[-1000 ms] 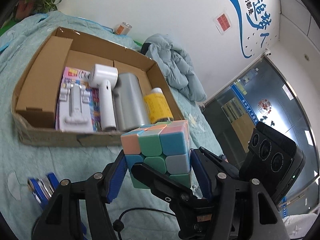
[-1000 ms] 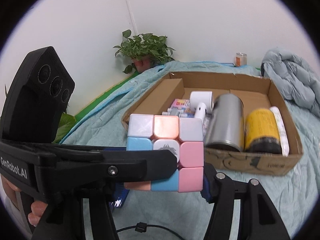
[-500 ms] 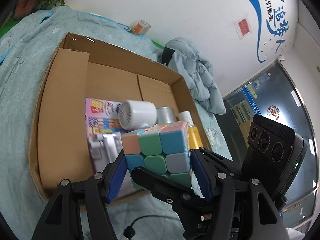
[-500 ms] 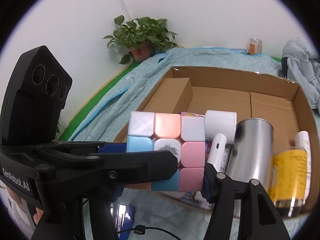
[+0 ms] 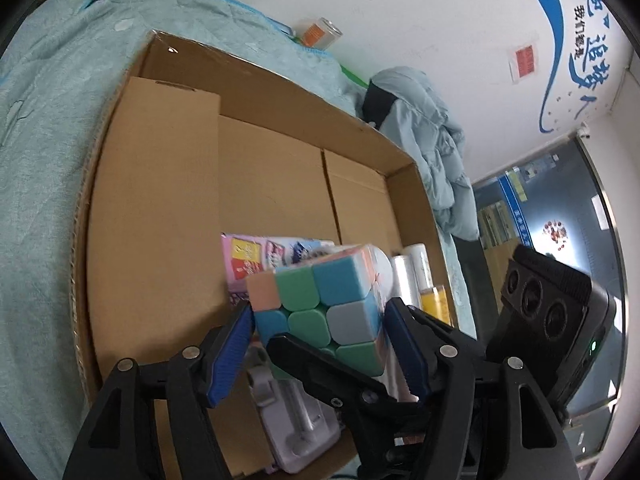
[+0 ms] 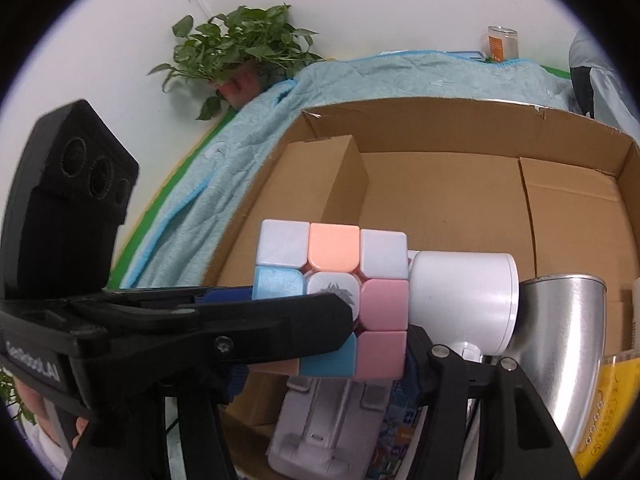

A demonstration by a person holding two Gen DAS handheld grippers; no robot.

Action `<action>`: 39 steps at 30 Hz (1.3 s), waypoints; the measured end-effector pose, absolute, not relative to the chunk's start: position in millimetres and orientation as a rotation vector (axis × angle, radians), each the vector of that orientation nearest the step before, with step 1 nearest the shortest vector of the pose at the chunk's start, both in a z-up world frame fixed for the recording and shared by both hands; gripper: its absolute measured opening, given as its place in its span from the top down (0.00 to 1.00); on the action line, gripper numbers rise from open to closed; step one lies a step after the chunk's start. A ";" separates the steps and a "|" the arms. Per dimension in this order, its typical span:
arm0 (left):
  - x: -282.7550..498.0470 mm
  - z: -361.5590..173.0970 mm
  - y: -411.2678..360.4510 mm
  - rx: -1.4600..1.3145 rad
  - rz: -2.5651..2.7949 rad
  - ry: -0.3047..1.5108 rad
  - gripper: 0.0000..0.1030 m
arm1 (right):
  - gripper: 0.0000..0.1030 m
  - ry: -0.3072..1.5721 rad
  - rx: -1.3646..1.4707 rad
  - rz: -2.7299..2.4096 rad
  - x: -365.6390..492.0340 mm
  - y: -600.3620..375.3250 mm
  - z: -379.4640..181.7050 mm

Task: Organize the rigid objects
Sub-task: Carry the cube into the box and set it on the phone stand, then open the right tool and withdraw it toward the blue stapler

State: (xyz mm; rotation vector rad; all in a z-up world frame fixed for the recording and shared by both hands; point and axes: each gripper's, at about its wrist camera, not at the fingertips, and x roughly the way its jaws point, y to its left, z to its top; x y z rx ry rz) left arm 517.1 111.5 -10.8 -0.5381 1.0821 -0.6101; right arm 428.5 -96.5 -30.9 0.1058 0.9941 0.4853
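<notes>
The right tongs [image 6: 324,368] are clenched on the pastel puzzle cube [image 6: 332,300], pads pressed to its lower sides. The left tongs [image 5: 320,332] bracket the same cube crosswise. Their jaws have just been opening, and the blue pads [image 5: 234,344] now seem to stand a hair off its faces, so I'd call them released with the cube between them. To my eye one hand is passing the load to the other, so that a single pair can set it down.

The pale green blanket [image 5: 60,100] covers the whole surface. On it sits the open cardboard box [image 5: 280,96], which is where the goods are being gathered.

Taking the cube as the dial's centre in the right wrist view:
- A plain brown carton [image 6: 320,184] stands against the box wall at twelve o'clock.
- A steel tumbler [image 6: 560,340] lies on its side at four.
- A white cylindrical gadget [image 6: 464,300] is at three, just beside the cube.
- A yellow bottle [image 6: 608,420] is past the tumbler.
- A white plastic stand [image 6: 320,432] on a colourful packet is at six.

The goods lie side by side, packed tight, I'd guess to save floor.

The cube hangs in the air above the near end of that row. Bare cardboard shows towards one o'clock, a likely landing spot.
</notes>
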 end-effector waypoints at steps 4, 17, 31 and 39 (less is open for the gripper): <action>517.0 -3.2 129.8 -0.565 -0.522 0.997 0.32 | 0.45 0.982 0.053 0.399 431.9 -90.8 -31.7; 472.3 10.1 123.5 -0.417 -0.426 0.889 0.31 | 0.36 1.016 0.081 0.427 424.1 -87.2 -32.7; 304.5 29.7 116.4 -0.177 -0.137 0.550 0.00 | 0.18 0.720 -0.056 0.390 289.4 -151.7 -11.6; 228.3 37.0 100.8 -0.153 -0.082 0.587 0.01 | 0.18 0.704 -0.087 0.508 221.5 -161.5 -11.8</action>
